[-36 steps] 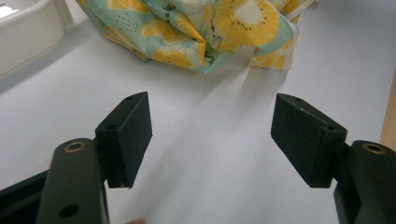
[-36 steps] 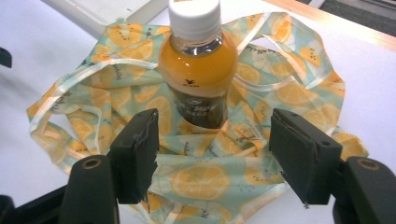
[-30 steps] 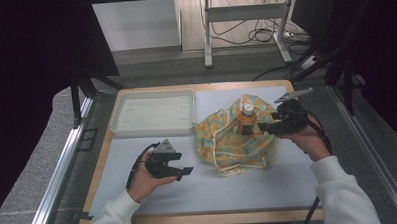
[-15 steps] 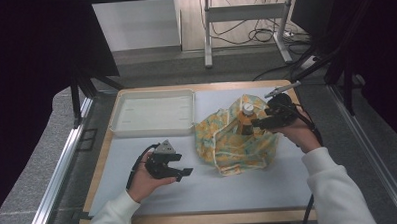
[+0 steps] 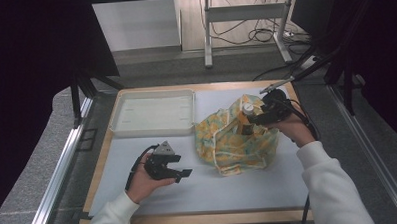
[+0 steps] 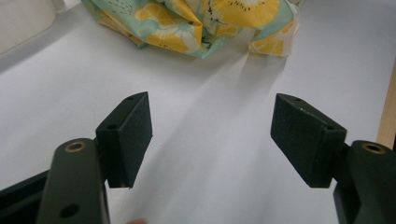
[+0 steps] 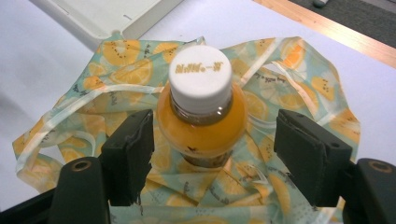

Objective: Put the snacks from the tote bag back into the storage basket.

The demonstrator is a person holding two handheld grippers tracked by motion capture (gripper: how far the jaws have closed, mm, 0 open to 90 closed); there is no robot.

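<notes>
Bottle (image 7: 201,122) upright on bag (image 5: 235,138), counter (image 5: 204,184) right-far. Right tool (image 7: 212,144) apart, straddling bottle, no contact. Left tool (image 5: 173,169) apart, idle near-left. Likely rigid, slick, liquid-heavy; grab at body below cap. Bag soft, may shift.

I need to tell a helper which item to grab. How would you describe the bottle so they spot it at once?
Look at the white mat's right half, where a crumpled bag printed with yellow citrus slices lies. Standing upright in it, between the right gripper's open jaws, is the bottle: orange juice inside, with a white screw cap.
</notes>
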